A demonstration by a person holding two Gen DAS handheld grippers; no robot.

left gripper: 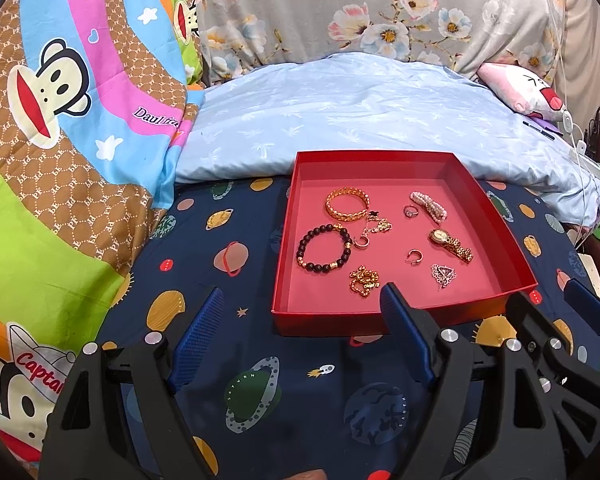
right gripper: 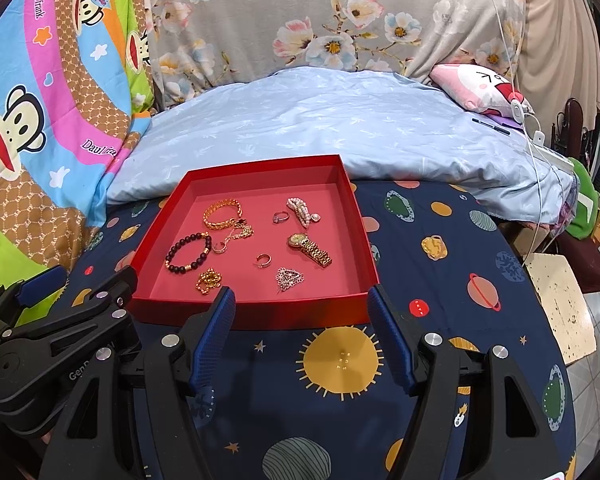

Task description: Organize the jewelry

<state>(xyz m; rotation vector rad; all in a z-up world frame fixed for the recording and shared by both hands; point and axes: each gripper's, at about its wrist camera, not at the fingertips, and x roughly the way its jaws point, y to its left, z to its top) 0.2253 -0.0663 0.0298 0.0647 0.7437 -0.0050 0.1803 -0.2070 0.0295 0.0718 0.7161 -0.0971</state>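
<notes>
A shallow red tray (left gripper: pixel 399 322) sits on a navy planet-print bedsheet (left gripper: pixel 228 280), right of centre in the left wrist view and left of centre in the right wrist view (right gripper: pixel 260 312). Inside lie, all apart from the walls: a gold chain bracelet (left gripper: pixel 347 204) at upper left; a dark beaded bracelet (left gripper: pixel 324 249) below it; a tangle of fine gold chain (left gripper: pixel 373 229) between them, touching or nearly touching both, though the contact is hard to judge; a bunched gold chain (left gripper: pixel 363 281) near the front wall; a pearl piece (left gripper: pixel 428 206) at upper right with a ring (left gripper: pixel 410 211) just beside it; a gold watch (left gripper: pixel 451 244) at right; a small hoop earring (left gripper: pixel 414 256) at centre; and a silver filigree triangle (left gripper: pixel 443 275) near the front. The left gripper (left gripper: pixel 301 334) hovers before the tray's front wall, blue fingers (left gripper: pixel 198 336) spread wide and holding nothing. The right gripper (right gripper: pixel 301 334) does likewise, fingers (right gripper: pixel 216 336) parted and empty. A pale blue quilt (right gripper: pixel 319 128) lies behind the tray, a cartoon-monkey blanket (left gripper: pixel 60 140) at the left.
</notes>
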